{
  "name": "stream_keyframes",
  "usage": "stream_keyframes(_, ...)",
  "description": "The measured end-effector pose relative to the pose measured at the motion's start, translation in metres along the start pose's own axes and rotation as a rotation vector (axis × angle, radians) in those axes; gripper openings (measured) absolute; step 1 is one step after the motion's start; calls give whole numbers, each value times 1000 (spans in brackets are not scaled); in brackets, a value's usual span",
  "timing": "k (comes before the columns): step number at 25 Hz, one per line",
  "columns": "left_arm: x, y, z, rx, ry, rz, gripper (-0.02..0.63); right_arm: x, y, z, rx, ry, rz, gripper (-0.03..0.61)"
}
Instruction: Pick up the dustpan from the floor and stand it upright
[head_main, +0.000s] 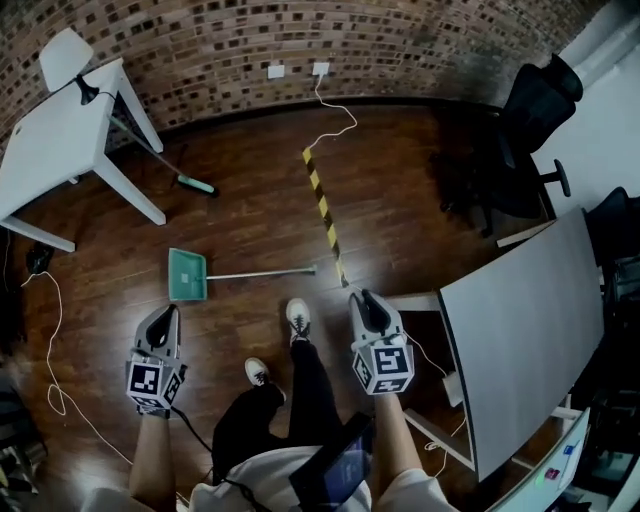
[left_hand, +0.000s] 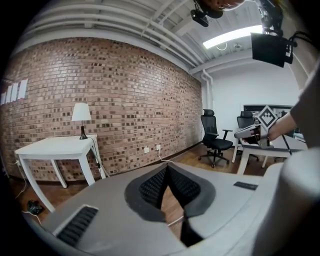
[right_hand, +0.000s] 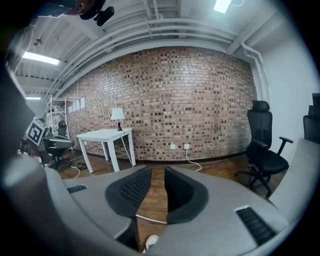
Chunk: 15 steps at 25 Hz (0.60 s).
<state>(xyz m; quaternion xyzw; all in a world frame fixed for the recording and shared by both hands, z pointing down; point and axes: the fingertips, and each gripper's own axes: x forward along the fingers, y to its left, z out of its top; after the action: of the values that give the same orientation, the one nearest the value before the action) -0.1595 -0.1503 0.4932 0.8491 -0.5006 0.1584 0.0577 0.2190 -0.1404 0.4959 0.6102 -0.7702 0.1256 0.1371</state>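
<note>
The teal dustpan (head_main: 187, 274) lies flat on the wooden floor, its long metal handle (head_main: 265, 271) running to the right. Both grippers hang above the floor on my side of it, apart from it. My left gripper (head_main: 166, 311) is below the pan; in the left gripper view its tips (left_hand: 167, 170) meet, with nothing between them. My right gripper (head_main: 364, 297) hovers near the handle's far end. In the right gripper view (right_hand: 157, 172) the pads stand apart with only floor and the thin handle (right_hand: 150, 218) showing through the gap.
A white table (head_main: 50, 140) stands at the far left with a broom (head_main: 160, 160) leaning on it. A yellow-black strip (head_main: 322, 210) crosses the floor. A grey desk (head_main: 520, 330) and office chairs (head_main: 530, 110) fill the right. My shoes (head_main: 298, 318) stand between the grippers.
</note>
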Motion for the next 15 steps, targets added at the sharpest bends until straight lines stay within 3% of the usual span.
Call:
stream_keyframes(4, 43, 3, -61, -30, 34, -8, 6, 51, -11, -74, -46, 89, 10, 131)
stream_keyframes(8, 109, 3, -128, -30, 56, -22, 5, 119, -25, -145, 77, 98, 48, 140)
stream_keyframes(15, 208, 7, -248, -100, 94, -20, 3, 212, -33, -290, 57, 207, 50, 139)
